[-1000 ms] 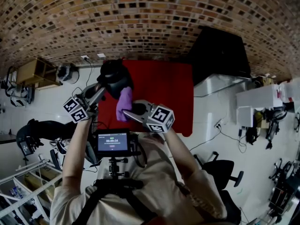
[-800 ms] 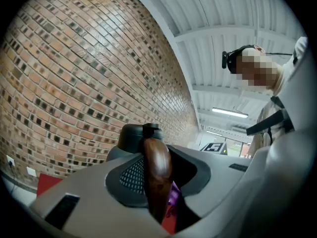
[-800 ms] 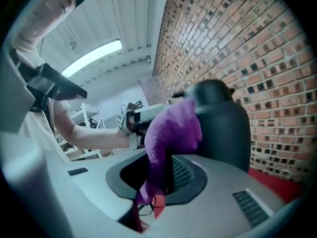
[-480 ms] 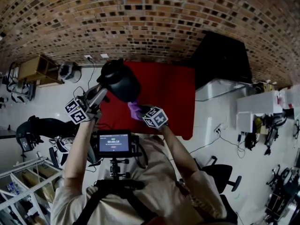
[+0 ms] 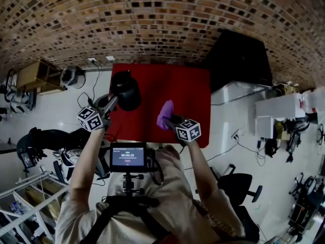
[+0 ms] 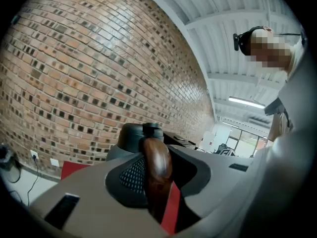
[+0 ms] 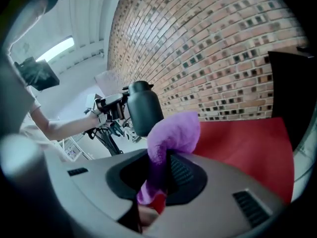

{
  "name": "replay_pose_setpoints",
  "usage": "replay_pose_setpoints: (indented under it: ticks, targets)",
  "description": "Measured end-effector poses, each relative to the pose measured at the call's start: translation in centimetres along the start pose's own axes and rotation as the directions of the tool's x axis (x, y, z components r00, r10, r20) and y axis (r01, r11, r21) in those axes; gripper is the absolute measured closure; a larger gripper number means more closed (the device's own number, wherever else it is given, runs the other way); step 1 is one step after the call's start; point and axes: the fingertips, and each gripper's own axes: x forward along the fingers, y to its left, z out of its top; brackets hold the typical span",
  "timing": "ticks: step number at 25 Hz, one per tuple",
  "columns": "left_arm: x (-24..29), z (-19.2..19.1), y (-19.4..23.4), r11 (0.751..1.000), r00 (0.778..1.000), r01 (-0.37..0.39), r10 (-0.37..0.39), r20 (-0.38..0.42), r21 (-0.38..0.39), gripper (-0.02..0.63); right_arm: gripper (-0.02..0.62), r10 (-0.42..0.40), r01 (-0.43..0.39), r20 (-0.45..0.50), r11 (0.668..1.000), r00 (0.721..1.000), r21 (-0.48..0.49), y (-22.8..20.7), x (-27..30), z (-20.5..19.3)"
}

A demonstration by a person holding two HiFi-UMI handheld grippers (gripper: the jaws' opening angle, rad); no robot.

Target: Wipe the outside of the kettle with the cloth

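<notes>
**1. Right gripper**: nearest item, low over the front right of the table.
- Jaws: narrow, clamped on the cloth, which stands up from between the pads in a purple fold.
- Change: a second ago the cloth lay against the kettle's side, and half a second ago it sat under the raised kettle. Now it is well apart from the kettle, off to its right, and touches only the jaws.

**2. Left gripper**: at the table's left edge.
- Jaws: narrow, closed on the brown wooden handle.
- Change: it has come down.

**3. Kettle**: black, lid on, roughly upright, carried by its handle over the left part of the table.
- Change: it is lower than half a second ago and no longer held up toward the cloth.
- No view shows whether its base rests on the table.

**4. Table**: red top, bare between kettle and cloth.

**5. Brick wall**: behind the table, unchanged.

**Assessment:** Cloth and kettle have parted, so no wiping is under way. Both grips remain firm. This looks like either the end of a pass with the kettle being set down, or a reset before another side is wiped. Any further wipe needs the cloth brought back across the bare stretch to the kettle's wall.
</notes>
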Motion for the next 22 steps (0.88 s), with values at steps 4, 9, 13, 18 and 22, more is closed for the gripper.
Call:
replay_pose_setpoints:
  ticks: [4, 9, 13, 18, 22]
  targets:
    - [1.6, -2.7, 3.9, 0.997, 0.998, -0.043, 0.04, -0.048, -0.066, 0.505, 0.503, -0.003, 0.003, 0.001, 1.0, 1.0, 0.026, 0.4, -0.3, -1.6]
    - [4.1, -4.9, 7.4, 0.996, 0.992, -0.068, 0.062, -0.106, -0.055, 0.505, 0.503, -0.02, 0.019, 0.018, 0.997, 1.0, 0.079, 0.7, -1.0, -3.6]
    - [5.8, -6.0, 9.6, 0.995, 0.991, -0.08, 0.073, -0.11, -0.061, 0.503, 0.503, -0.044, 0.039, 0.031, 0.99, 0.999, 0.134, 0.7, -1.7, -5.2]
    - [7.2, -7.3, 10.9, 0.995, 0.993, -0.075, 0.069, -0.095, -0.064, 0.503, 0.503, -0.083, 0.077, 0.029, 0.983, 0.996, 0.167, 0.0, -2.4, -6.2]
    - [8.6, -9.2, 12.4, 0.988, 0.989, -0.121, 0.111, -0.101, -0.094, 0.503, 0.503, -0.095, 0.086, 0.038, 0.977, 0.995, 0.195, -0.4, -2.6, -6.4]
